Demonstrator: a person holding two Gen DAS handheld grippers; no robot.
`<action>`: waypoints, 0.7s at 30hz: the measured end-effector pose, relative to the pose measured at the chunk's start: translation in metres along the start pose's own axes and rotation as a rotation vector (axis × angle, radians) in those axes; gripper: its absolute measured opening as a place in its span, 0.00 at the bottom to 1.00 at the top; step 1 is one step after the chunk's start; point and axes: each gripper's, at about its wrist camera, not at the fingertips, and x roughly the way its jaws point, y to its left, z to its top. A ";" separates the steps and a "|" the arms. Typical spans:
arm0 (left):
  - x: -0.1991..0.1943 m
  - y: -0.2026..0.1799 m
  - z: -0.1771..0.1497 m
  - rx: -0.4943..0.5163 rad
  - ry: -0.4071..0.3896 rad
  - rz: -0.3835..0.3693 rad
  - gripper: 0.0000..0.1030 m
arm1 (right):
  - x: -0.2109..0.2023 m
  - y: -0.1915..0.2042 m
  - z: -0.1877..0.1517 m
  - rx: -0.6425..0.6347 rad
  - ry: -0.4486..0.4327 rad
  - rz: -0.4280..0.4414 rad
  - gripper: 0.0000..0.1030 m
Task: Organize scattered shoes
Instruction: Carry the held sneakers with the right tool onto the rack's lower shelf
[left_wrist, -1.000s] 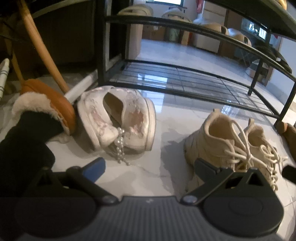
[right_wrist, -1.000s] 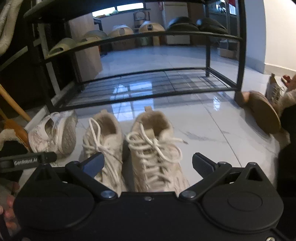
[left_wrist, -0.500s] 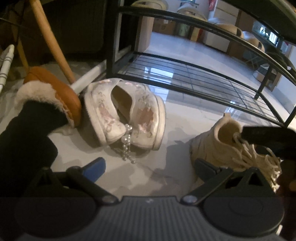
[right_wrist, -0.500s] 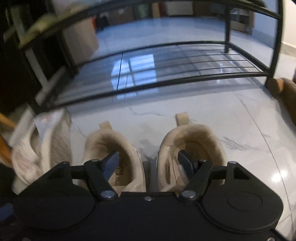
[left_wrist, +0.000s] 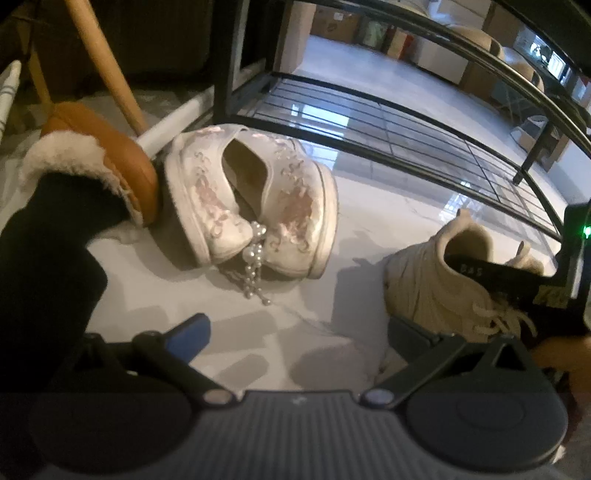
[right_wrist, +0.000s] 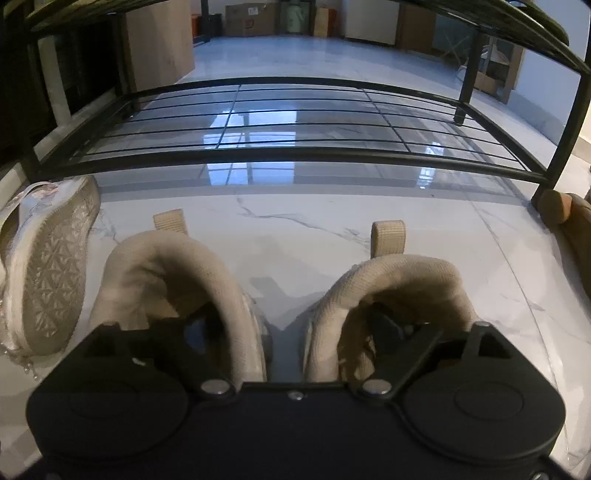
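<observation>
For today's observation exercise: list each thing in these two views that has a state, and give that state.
Beige sneakers: upright, side by side, a right tong finger inside each.
White shoes: tipped on their sides, soles outward, pearls spilling.
Shoe rack: bottom shelf bare.
Right tongs: jaws just opening, straddling both collars.
Left tongs: open, holding nothing.

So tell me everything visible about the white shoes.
The white shoes are a low-cut fabric pair with pink embroidery and thick pale soles, tipped on their sides on the marble floor before the rack. A pearl string dangles from them. A brown fur-lined shoe abuts them. Neither gripper touches them.
</observation>
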 end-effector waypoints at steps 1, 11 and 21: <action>0.000 -0.001 0.000 0.001 0.000 0.000 0.99 | 0.000 -0.001 0.000 -0.002 -0.002 0.004 0.90; 0.000 -0.003 0.001 -0.007 -0.008 0.006 0.99 | -0.021 -0.005 -0.009 0.001 -0.108 0.034 0.47; 0.009 -0.007 -0.002 0.006 0.020 0.022 0.99 | -0.017 -0.009 -0.003 0.004 -0.100 0.064 0.50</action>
